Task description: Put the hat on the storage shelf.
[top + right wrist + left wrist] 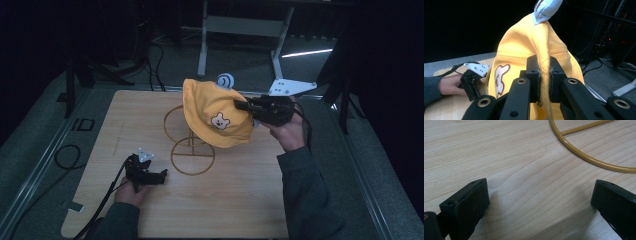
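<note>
1. Toward seven o'clock on the table (pixel 100 125), the left hand-held gripper (pixel 159 176) rests low on the wood with its jaws spread apart and nothing between them; in the left gripper view they frame bare wood just short of the gold wire stand's (pixel 584 155) base ring.
2. At the table's centre, the gold wire stand shows two rings joined by a thin bar, with the yellow hat (pixel 217 112) hanging over its twelve o'clock side.
3. Toward two o'clock, the right hand-held gripper (pixel 240 106) is clamped on the yellow hat's brim; the right gripper view shows the folded fabric pinched tight between the pads (pixel 534 77).
4. The hat, with its bear patch (pixel 219 121) and small blue ear (pixel 225 80), hangs in the air above the stand, clear of the wood.
5. Judged step: carrying the hat, either onto or off the stand; I cannot tell which.
6. Next move calls for a firm grip on the brim and keeping the loose fabric from snagging on the wire.
</note>
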